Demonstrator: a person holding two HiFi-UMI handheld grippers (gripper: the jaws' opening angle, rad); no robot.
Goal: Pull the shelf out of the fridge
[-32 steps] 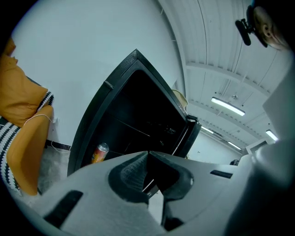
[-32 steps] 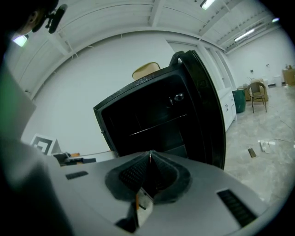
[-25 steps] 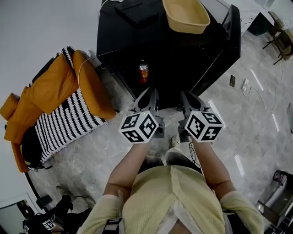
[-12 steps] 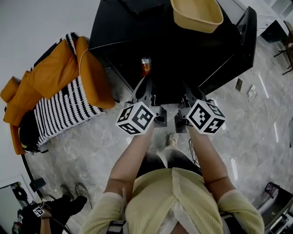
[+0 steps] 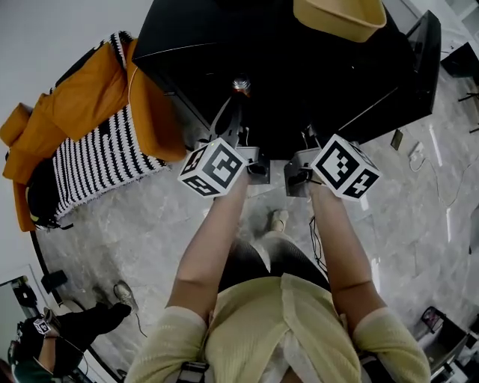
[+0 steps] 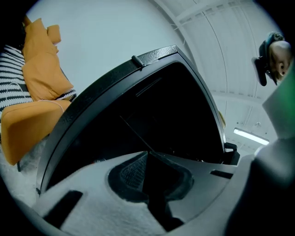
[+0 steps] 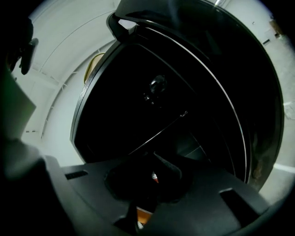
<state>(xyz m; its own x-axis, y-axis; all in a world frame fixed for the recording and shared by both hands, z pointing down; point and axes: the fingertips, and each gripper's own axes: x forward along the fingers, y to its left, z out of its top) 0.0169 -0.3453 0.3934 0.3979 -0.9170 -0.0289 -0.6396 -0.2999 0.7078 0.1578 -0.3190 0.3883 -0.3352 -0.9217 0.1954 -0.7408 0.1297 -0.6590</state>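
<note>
Shelf (image 7: 159,132) in place inside a black fridge (image 5: 224,37), seen as a thin pale edge across the dark interior in the right gripper view. The fridge stands on a grey marbled floor (image 5: 135,232) against a pale wall (image 5: 45,45), with its door (image 5: 419,60) swung open to the right. Beside it on the left sits a seat draped in orange fabric (image 5: 82,105) and a black-and-white striped cover (image 5: 97,164). A tan basket (image 5: 340,16) rests on the fridge top; its contents are out of view. A can (image 5: 240,84) stands upright inside the cabinet, though whether it is on this shelf cannot be told. The shelf's long axis runs side to side across the opening, front edge toward the person. Left gripper (image 6: 147,154) and right gripper (image 7: 152,156) both point into the opening, jaws pressed together with nothing seen pinched.
</note>
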